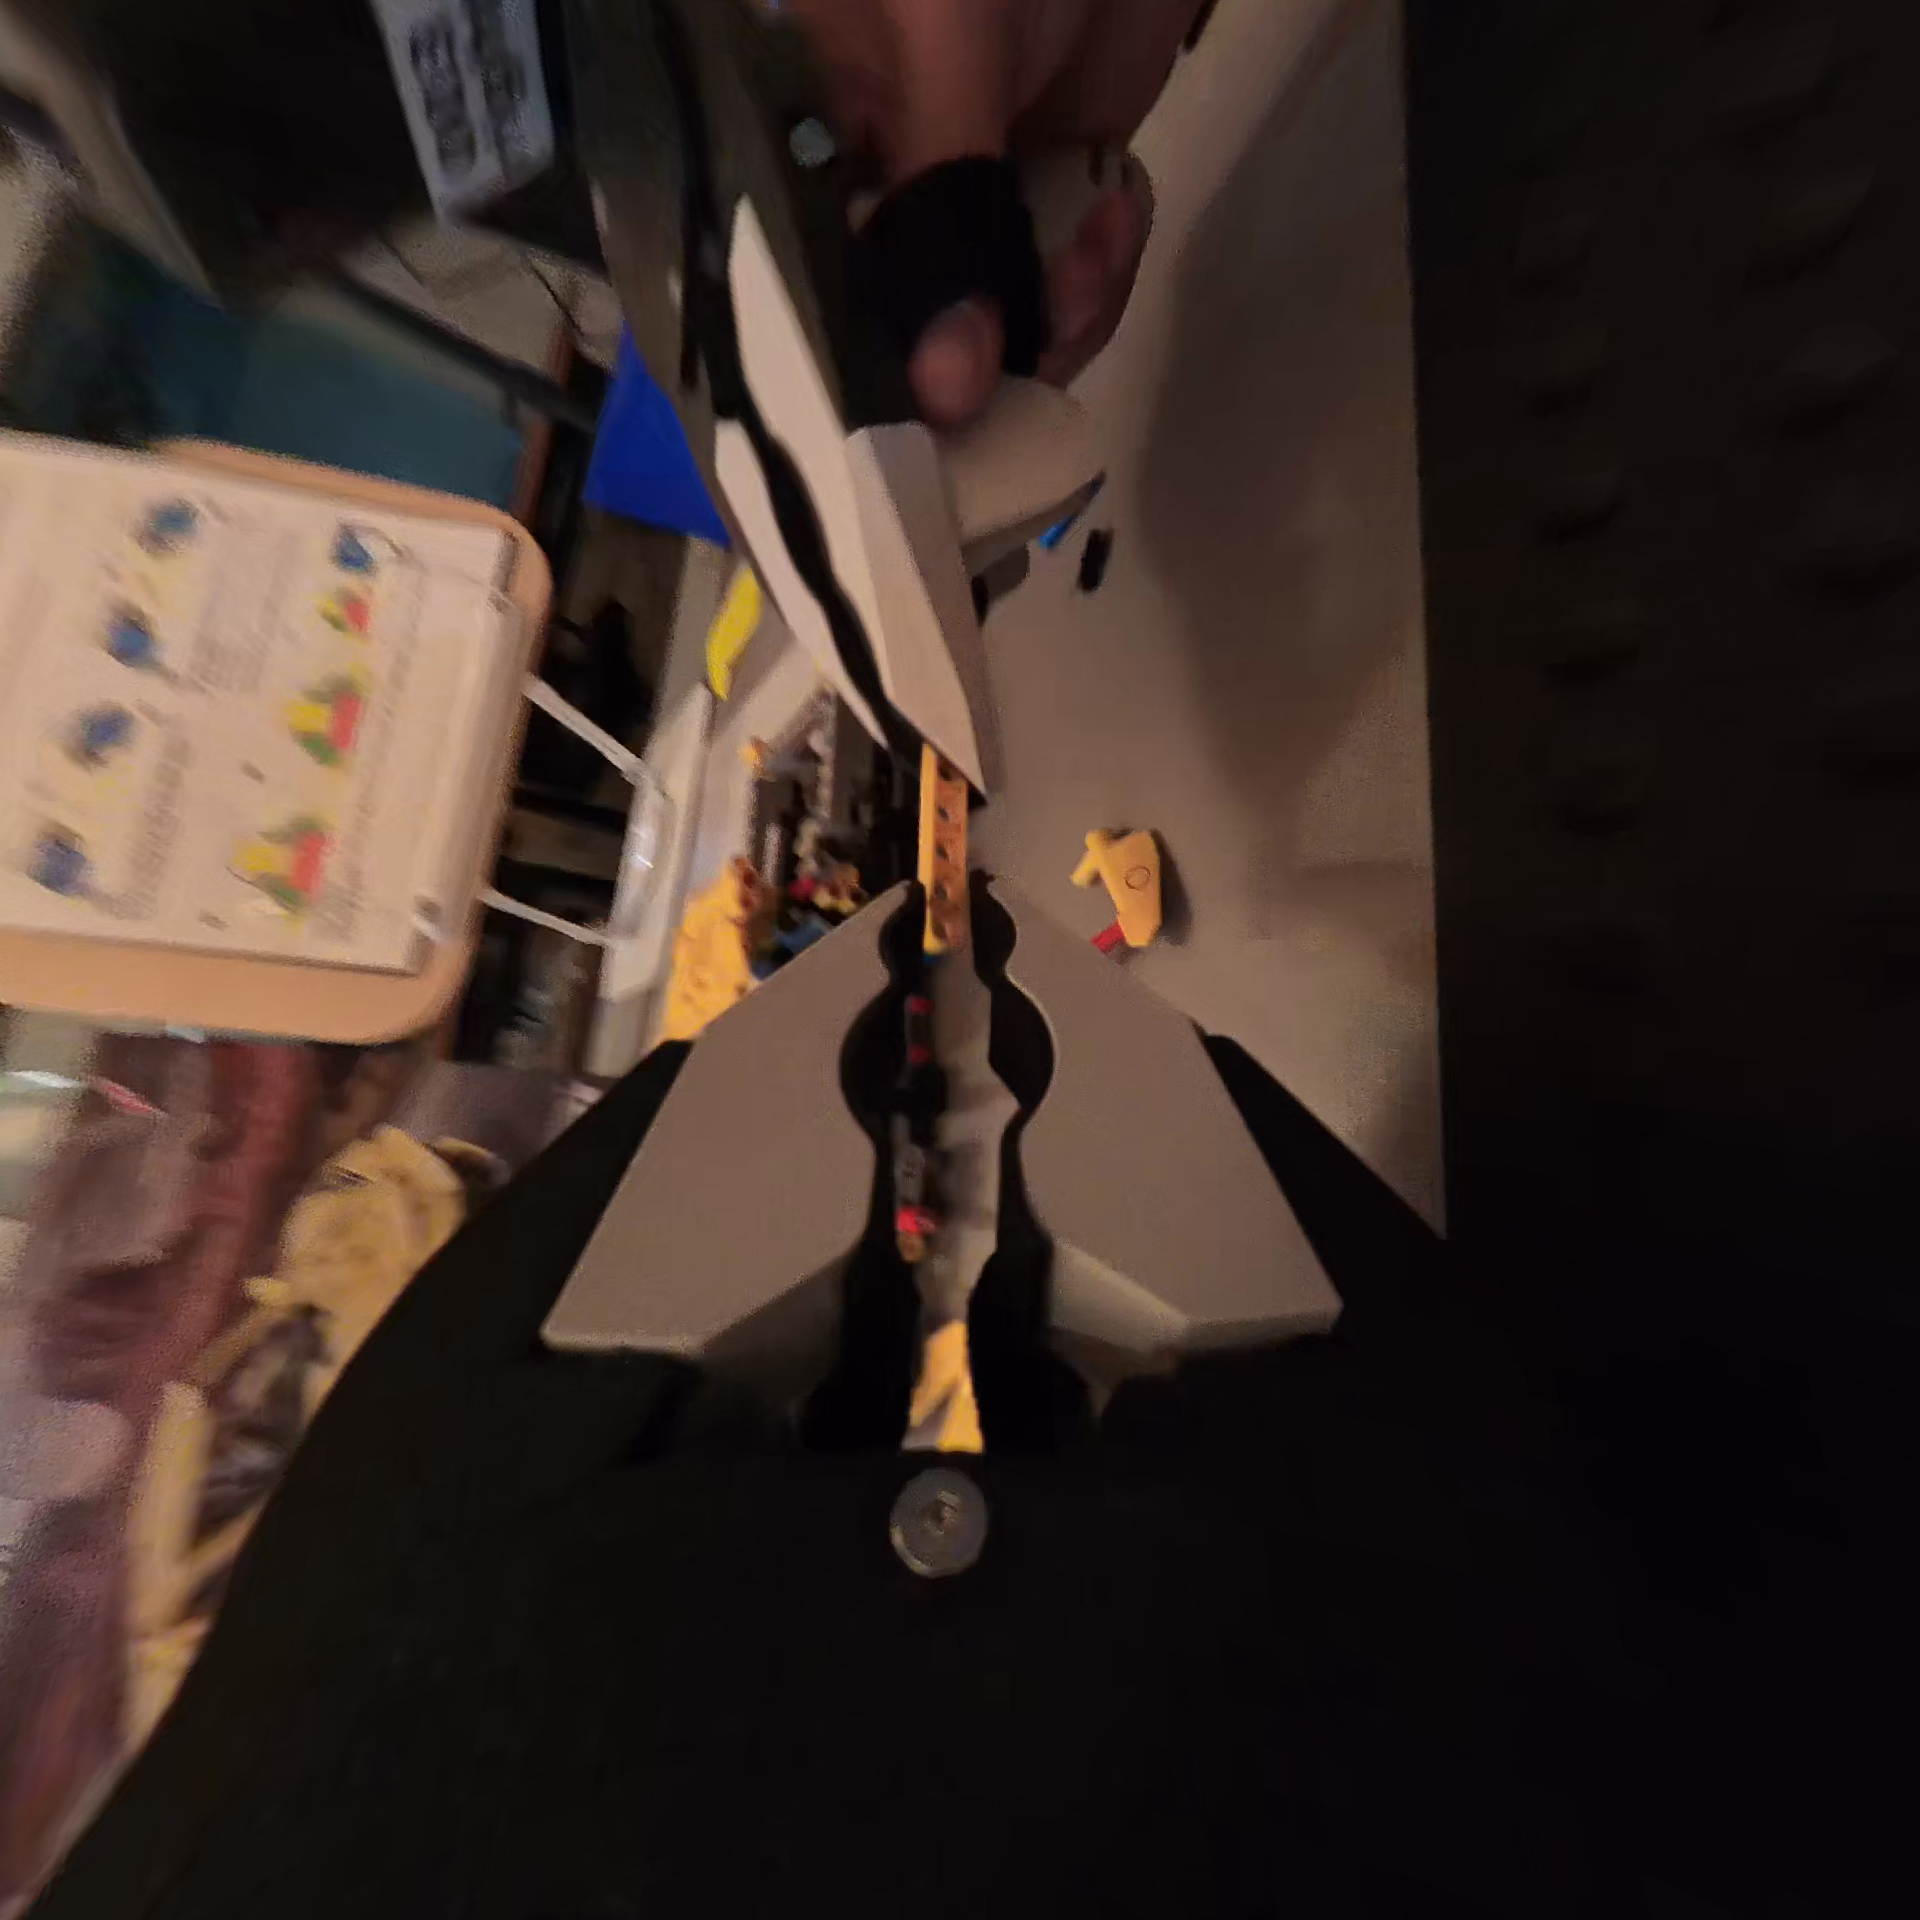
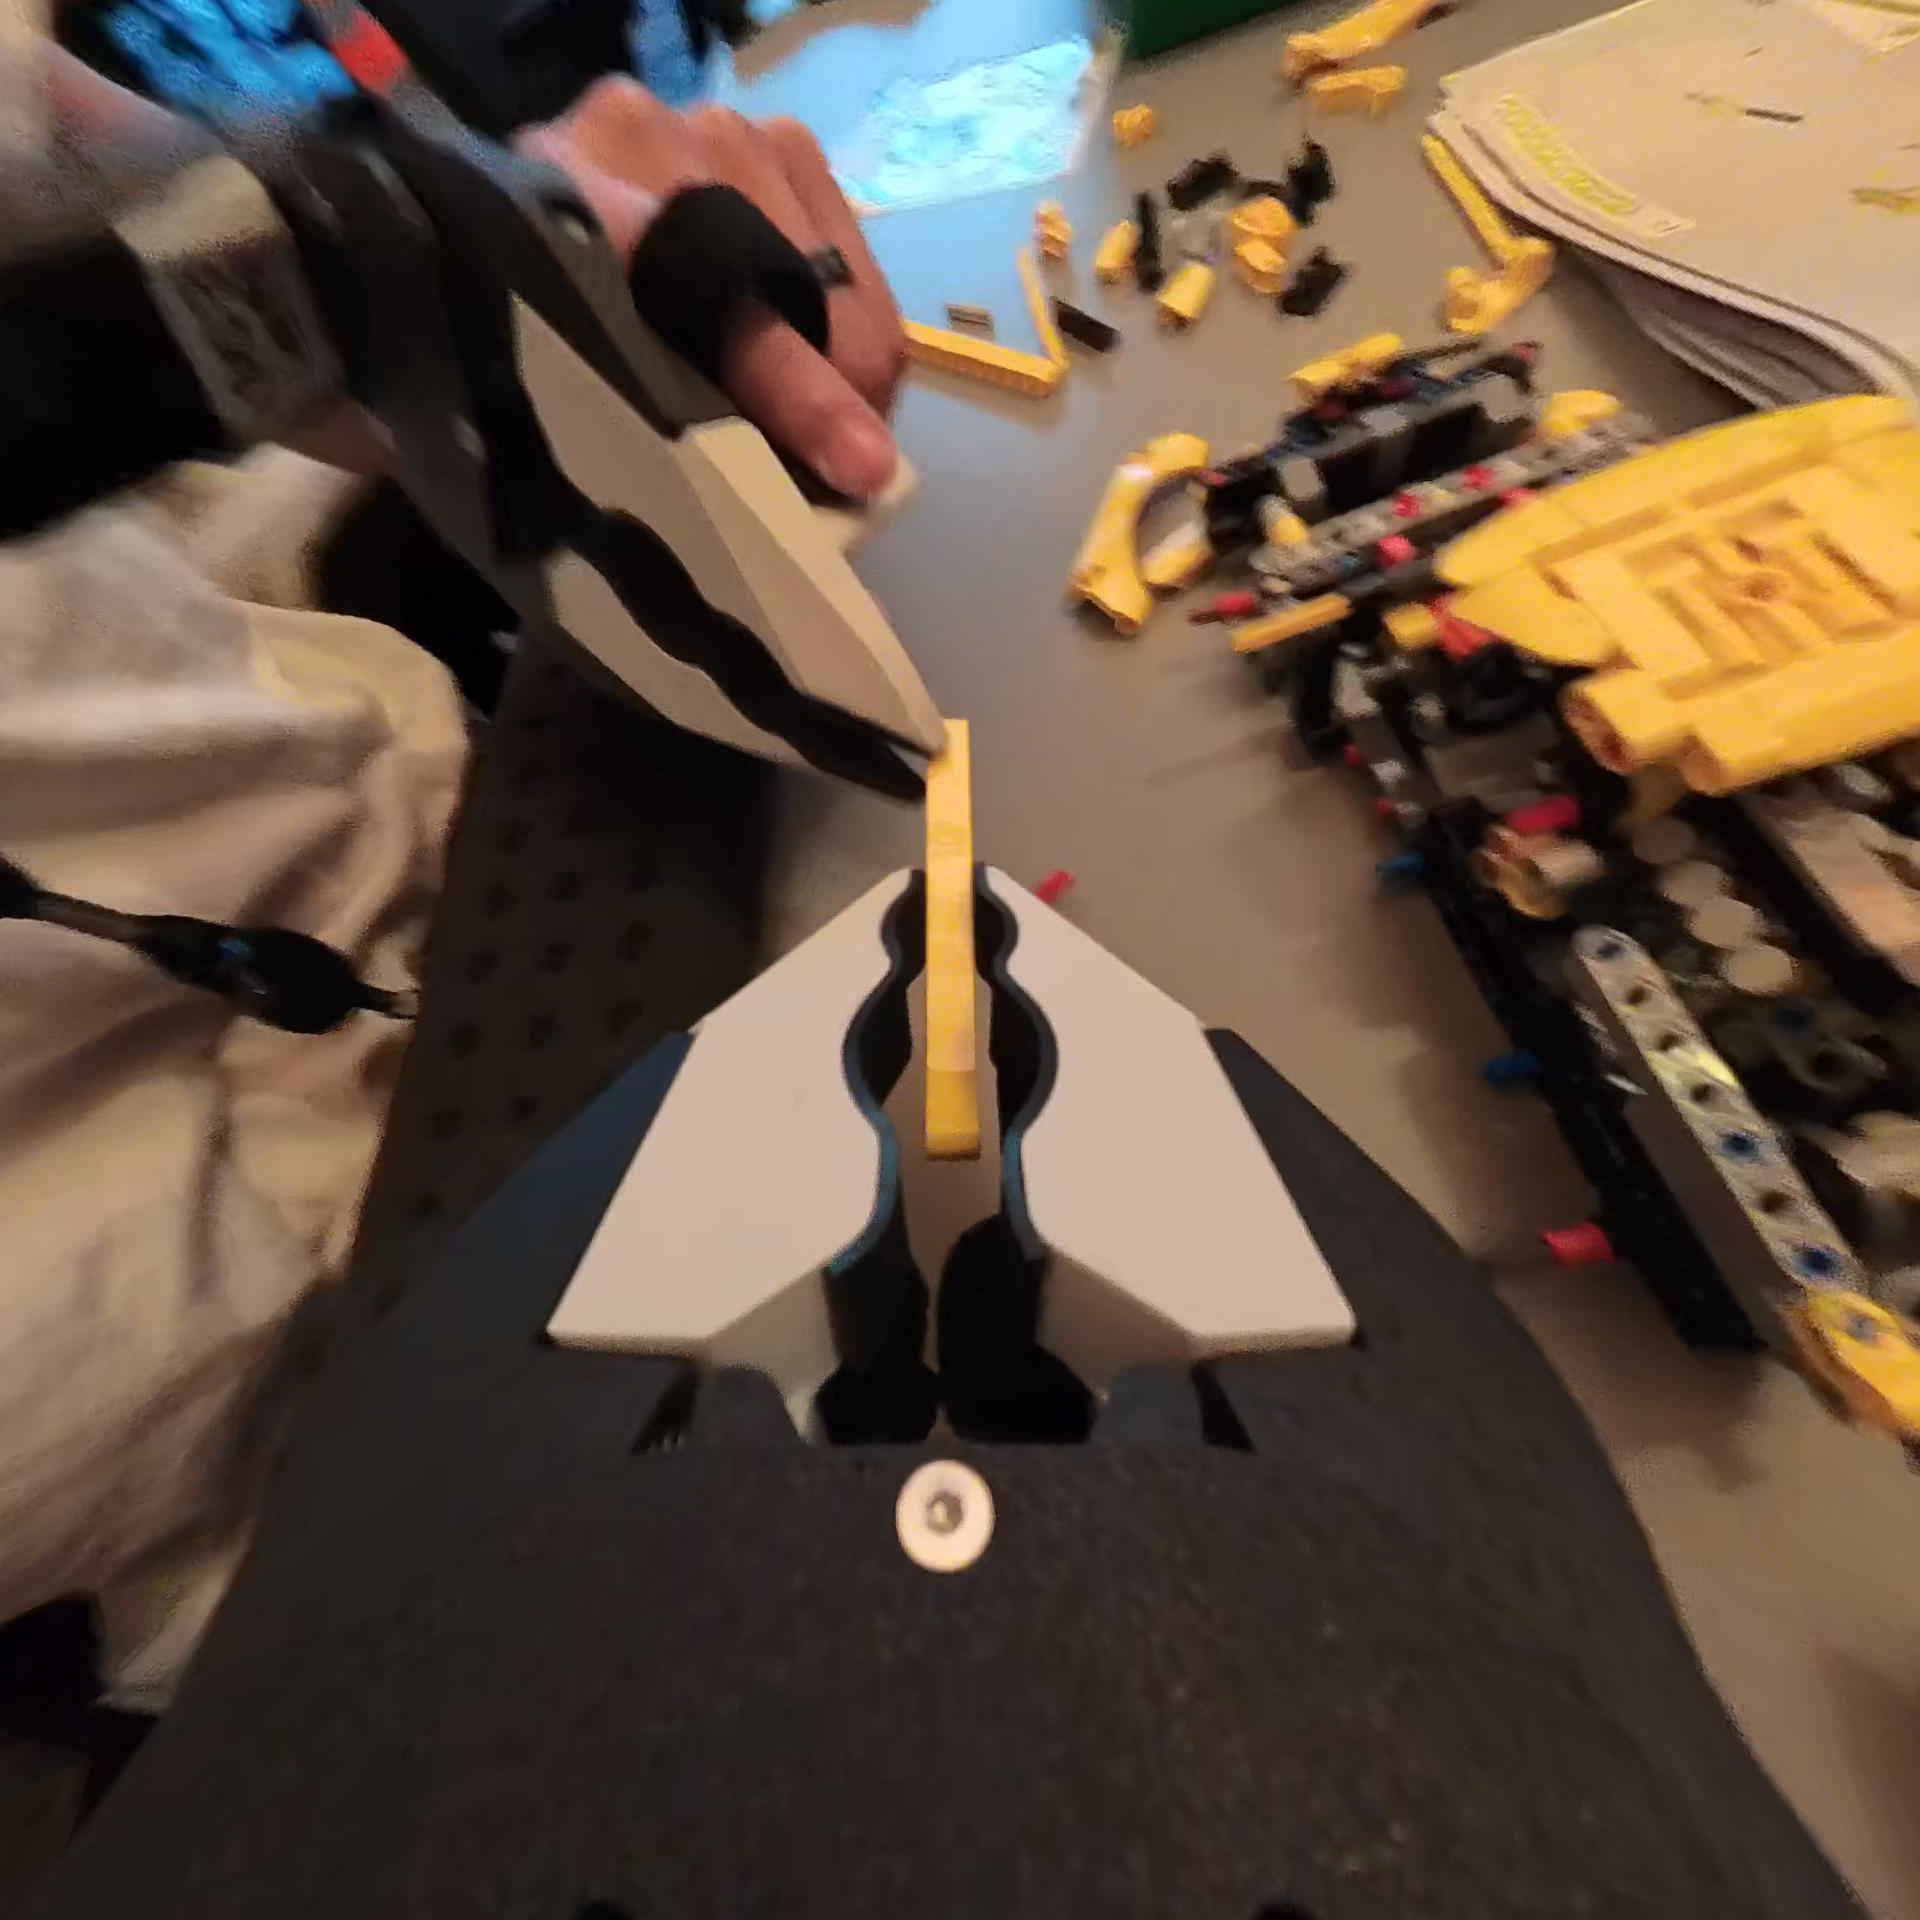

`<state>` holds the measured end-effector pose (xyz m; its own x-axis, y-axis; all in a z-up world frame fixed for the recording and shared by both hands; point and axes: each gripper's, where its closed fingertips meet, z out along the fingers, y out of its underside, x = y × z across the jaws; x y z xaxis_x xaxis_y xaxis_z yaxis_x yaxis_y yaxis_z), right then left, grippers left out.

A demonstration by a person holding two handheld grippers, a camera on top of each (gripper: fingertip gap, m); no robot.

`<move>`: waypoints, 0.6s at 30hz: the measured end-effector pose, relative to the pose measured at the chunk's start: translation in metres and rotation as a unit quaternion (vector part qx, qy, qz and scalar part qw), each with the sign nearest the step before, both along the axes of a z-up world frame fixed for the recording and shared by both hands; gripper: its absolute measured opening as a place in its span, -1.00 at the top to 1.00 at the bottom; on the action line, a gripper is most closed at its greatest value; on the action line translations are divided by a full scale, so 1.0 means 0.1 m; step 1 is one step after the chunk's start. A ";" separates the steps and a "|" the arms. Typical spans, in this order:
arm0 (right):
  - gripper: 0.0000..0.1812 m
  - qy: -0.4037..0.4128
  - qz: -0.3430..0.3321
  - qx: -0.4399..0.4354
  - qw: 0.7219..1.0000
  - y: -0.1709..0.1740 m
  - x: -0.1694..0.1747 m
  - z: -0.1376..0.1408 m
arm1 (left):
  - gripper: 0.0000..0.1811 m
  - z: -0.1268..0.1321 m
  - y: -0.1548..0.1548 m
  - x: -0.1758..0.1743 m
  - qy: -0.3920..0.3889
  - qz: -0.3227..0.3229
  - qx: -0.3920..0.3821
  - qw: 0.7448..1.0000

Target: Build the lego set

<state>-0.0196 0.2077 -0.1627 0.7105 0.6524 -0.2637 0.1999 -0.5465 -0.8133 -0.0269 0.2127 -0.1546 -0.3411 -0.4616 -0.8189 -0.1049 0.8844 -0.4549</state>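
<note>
A thin yellow lego beam [image 2: 951, 987] is held between both grippers above the grey table [image 2: 1143, 779]. My right gripper [image 2: 951, 883] is shut on it, and the beam runs deep between its grey fingers [image 2: 1122, 1122]. My left gripper [image 2: 928, 764] comes in from the upper left and its tips close on the beam's far end. In the left wrist view the beam [image 1: 943, 852] with its row of holes spans from my left gripper [image 1: 943, 902] to the right gripper's tip [image 1: 961, 774]. A person's hand holds each tool.
A partly built yellow and black lego model [image 2: 1558, 623] lies to the right, with a grey holed beam [image 2: 1704, 1122]. Loose yellow and black pieces [image 2: 1195, 260] and booklets [image 2: 1714, 156] lie behind. A yellow part [image 1: 1127, 883] lies on the table. An instruction sheet [image 1: 239, 727] stands at left. The grippers are tip to tip, or close to it.
</note>
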 end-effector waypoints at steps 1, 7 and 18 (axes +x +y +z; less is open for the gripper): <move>0.92 -0.033 -0.018 0.003 0.999 0.03 0.11 -0.07 | 0.92 -0.02 0.05 0.00 0.021 0.014 -0.042 0.999; 0.92 -0.239 -0.020 0.048 0.970 0.05 0.55 -0.39 | 0.75 -0.44 -0.05 -0.13 0.274 0.011 -0.343 0.898; 0.85 -0.261 -0.009 0.062 0.963 0.02 0.50 -0.48 | 0.68 -0.55 0.02 0.09 0.292 0.095 -0.400 0.864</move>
